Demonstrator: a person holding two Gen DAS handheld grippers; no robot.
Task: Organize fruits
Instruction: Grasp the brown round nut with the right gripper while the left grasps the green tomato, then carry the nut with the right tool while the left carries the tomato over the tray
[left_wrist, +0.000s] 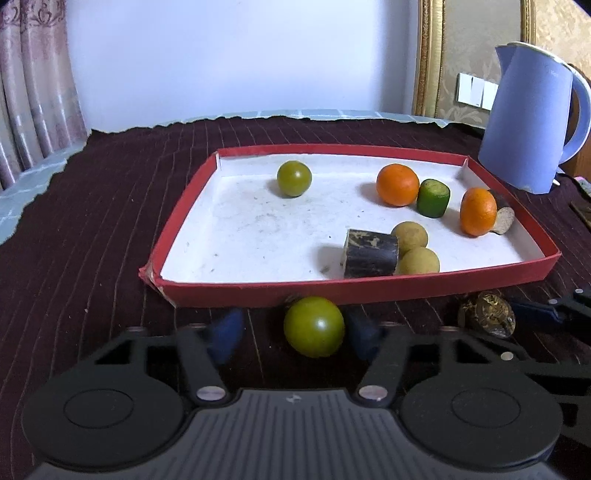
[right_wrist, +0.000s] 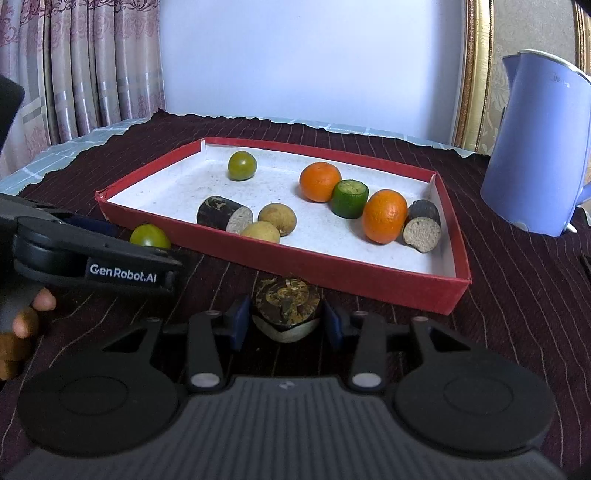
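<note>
Two wrist views look across a worktop covered in a dark maroon striped cloth (left_wrist: 92, 229).

In the left wrist view, the left gripper (left_wrist: 291, 334) fills the bottom of the frame. Its blue-padded jaws stand apart on either side of a green round fruit (left_wrist: 314, 326) that sits on the cloth at lower centre, just in front of the near wall of a shallow red tray (left_wrist: 369, 286). The right pad looks close to the fruit, but the pads are blurred and I cannot tell whether they touch it.

In the right wrist view, the right gripper (right_wrist: 283, 323) fills the bottom of the frame. Its jaws stand apart around a dark brown mottled piece (right_wrist: 286, 301) on the cloth, just below the tray's near wall, with a small gap visible on each side.

The tray, white inside, takes up the middle of both views. In the right wrist view it holds a second green fruit (right_wrist: 242, 165) at upper left, two oranges (right_wrist: 320, 181) (right_wrist: 384, 216) right of centre with a green cut cylinder (right_wrist: 349, 198) between them, a dark cut piece (right_wrist: 423, 225) at far right, another dark cut piece (right_wrist: 224, 215) left of centre, and two tan round fruits (right_wrist: 277, 219) (right_wrist: 260, 232) beside it.

A light blue kettle (right_wrist: 535, 147) stands at the right edge of the frame.
</note>
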